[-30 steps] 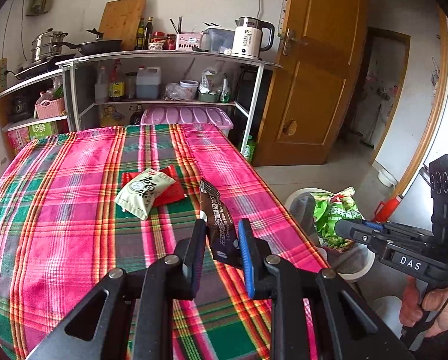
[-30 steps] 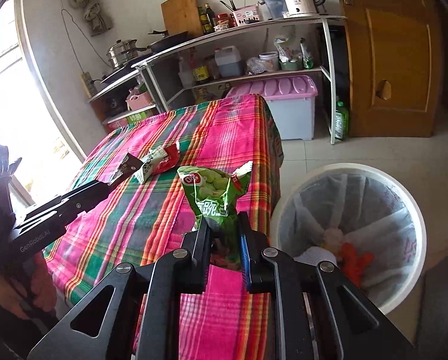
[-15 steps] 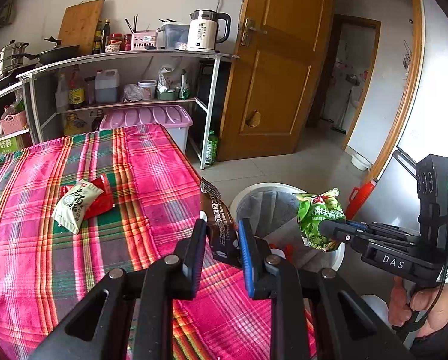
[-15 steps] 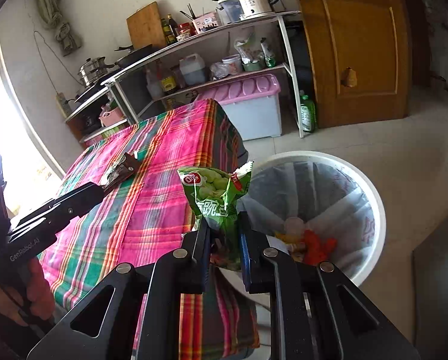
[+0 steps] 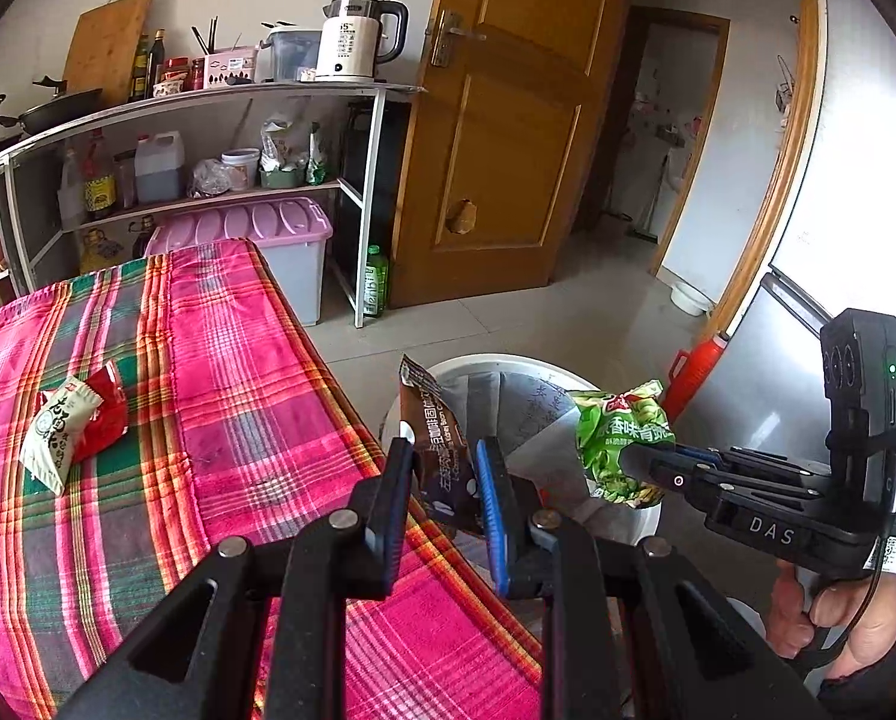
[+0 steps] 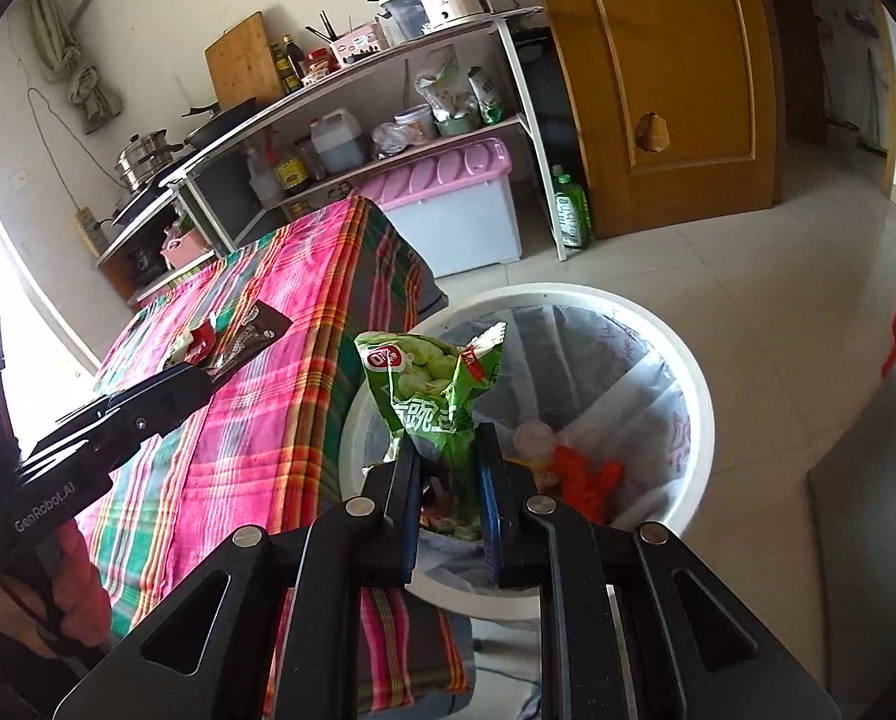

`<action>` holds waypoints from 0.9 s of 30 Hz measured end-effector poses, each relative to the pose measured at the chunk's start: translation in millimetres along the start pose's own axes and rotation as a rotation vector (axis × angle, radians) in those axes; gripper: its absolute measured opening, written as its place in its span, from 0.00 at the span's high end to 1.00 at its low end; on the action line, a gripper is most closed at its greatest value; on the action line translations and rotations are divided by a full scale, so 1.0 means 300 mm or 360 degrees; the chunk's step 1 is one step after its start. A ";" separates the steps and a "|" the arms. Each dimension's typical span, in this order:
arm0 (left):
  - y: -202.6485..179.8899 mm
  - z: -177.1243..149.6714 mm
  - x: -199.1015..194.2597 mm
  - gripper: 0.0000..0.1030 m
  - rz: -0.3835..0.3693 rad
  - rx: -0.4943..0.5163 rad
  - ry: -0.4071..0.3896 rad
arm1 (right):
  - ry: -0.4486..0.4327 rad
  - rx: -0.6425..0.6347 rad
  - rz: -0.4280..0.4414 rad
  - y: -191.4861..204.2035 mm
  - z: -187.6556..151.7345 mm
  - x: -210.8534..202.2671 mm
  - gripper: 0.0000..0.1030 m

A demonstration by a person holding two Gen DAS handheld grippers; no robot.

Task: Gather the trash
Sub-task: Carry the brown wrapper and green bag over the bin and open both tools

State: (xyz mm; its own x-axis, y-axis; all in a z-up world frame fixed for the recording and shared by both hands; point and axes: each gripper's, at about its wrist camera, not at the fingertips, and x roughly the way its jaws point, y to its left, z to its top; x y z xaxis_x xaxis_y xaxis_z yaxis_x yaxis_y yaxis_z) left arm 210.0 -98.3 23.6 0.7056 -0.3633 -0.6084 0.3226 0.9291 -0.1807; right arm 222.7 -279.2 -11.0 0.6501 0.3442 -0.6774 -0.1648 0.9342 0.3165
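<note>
over the white bin (image 6: pixel 697 396) at the near right corner of the tabletop (image 5: pixel 249 396), both tools carry trash: the left tool (image 5: pixel 441 468) is clamped on a dark brown wrapper (image 5: pixel 432 438), and the right tool (image 6: pixel 448 480) is clamped on a green snack bag (image 6: pixel 432 390). the step in hand looks like the carry to the bin, near its end. the green bag hangs above the bin's lined mouth, so the right tool's next move seems to call only for parting its jaws and letting the bag fall clear of the rim. the brown wrapper sits at the tabletop's edge, just short of the bin, so the left tool probably needs to travel a little further right before it lets go. light, crinkly film may cling to a pad, so a wide release would help. two more pieces, a pale packet (image 5: pixel 57 438) lying on a red packet (image 5: pixel 102 420), rest well apart on the far left of the cloth, so the task is not finished. the right wrist view shows what the left one does not: the bin's inside, with orange and pale scraps (image 6: pixel 580 474) at the bottom. the left wrist view alone shows the two remaining packets plainly, and the person's hand (image 5: pixel 838 612) squeezing the right tool's handle.
</note>
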 end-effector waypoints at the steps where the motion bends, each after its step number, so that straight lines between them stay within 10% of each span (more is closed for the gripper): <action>1: -0.007 0.000 0.009 0.78 -0.0007 0.0007 0.0008 | 0.0002 0.0007 -0.0006 -0.008 0.000 0.003 0.83; 21: -0.077 -0.012 0.208 0.77 -0.0109 -0.0006 0.0209 | 0.0100 0.0107 -0.0104 -0.131 -0.031 0.074 0.81; 27: -0.074 -0.018 0.233 0.76 -0.0127 -0.0035 0.0247 | 0.0114 0.0125 -0.0127 -0.148 -0.038 0.080 0.62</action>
State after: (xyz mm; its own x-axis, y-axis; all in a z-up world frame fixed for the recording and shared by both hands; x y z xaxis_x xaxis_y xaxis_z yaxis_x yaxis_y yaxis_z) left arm 248.7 -144.0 -19.2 0.5719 -0.4226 -0.7031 0.3587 0.8996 -0.2490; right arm 237.4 -311.4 -49.0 0.6035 0.2774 -0.7475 -0.0539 0.9496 0.3088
